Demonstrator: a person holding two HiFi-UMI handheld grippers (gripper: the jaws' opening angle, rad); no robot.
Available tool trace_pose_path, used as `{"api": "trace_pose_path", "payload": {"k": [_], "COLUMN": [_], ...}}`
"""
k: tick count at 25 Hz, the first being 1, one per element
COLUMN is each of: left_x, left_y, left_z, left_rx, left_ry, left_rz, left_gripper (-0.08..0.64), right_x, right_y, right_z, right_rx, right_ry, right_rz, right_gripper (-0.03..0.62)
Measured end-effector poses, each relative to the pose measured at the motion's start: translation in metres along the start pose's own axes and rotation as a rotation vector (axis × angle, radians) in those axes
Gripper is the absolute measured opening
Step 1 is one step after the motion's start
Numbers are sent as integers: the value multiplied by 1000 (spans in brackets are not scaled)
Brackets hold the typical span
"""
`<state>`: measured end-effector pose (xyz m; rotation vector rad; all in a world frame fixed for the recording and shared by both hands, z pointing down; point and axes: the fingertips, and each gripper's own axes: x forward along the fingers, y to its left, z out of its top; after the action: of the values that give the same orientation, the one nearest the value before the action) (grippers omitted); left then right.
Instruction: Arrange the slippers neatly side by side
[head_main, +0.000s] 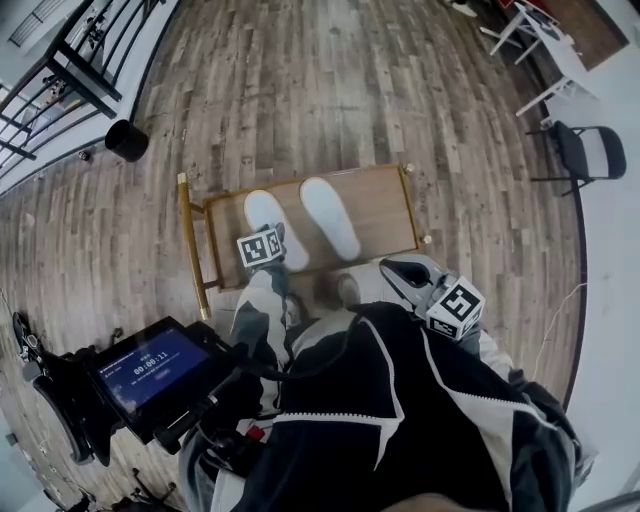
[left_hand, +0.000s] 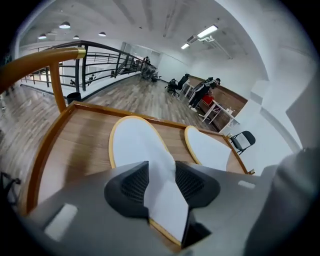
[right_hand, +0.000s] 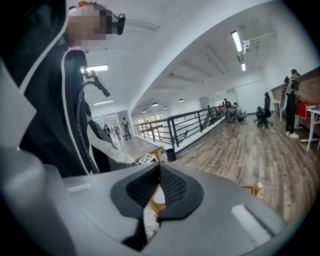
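Slippers (head_main: 330, 218) are lying slightly splayed on the wooden surface (head_main: 385, 200) at mid-frame; the left tool (left_hand: 161, 181) is standing open astride the heel of the left-hand slipper (left_hand: 135, 142), probably needing a square, centred pinch before sliding; the right tool (right_hand: 159, 189) is hanging closed and empty, right of centre.

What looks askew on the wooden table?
The right slipper sits farther from the person than the left slipper, so they are staggered, and both lie slanted to the edges of the table.
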<state>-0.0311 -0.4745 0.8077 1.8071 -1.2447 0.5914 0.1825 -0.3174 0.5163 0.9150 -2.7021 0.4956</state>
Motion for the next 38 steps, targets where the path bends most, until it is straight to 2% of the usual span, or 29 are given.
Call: {"api": "trace_pose_path", "payload": {"k": [1,3,8,11,14,21,27,30,33,38], "left_x": [1,2,-11,-30,-67,-173,-258,-290,-300,-311], "left_y": [2,5,6,-1,-13,-58,-80,-87,-94,-93], "left_z": [-1,-1,8,16,33,69,90,86,76,74], "left_rx": [-2,-13,21,99,182,321,391,424,458,455], "left_ry": [7,7,-44,-90,-179,-409,-588,-631,-650,-653], "left_rz": [12,23,28,39,44,-28,-37,-16,1,-19], "left_gripper": [168,40,35,34,32,31,31,31,31,31], "right_x": [-1,-1,5,15,34,91,132,140,145,151], "right_y": [-1,-2,-2,1,13,51,60,61,54,59], "right_z": [0,-1,1,5,10,30,38,39,34,37], "right_rx": [4,6,4,-3,-22,-61,-75,-75,-64,-54], "right_ry": [0,2,3,2,5,-12,-32,-39,-45,-54], "right_rz": [-4,-7,20,58,123,305,387,407,407,403], "right_gripper": [6,6,6,6,6,6,5,5,6,5]}}
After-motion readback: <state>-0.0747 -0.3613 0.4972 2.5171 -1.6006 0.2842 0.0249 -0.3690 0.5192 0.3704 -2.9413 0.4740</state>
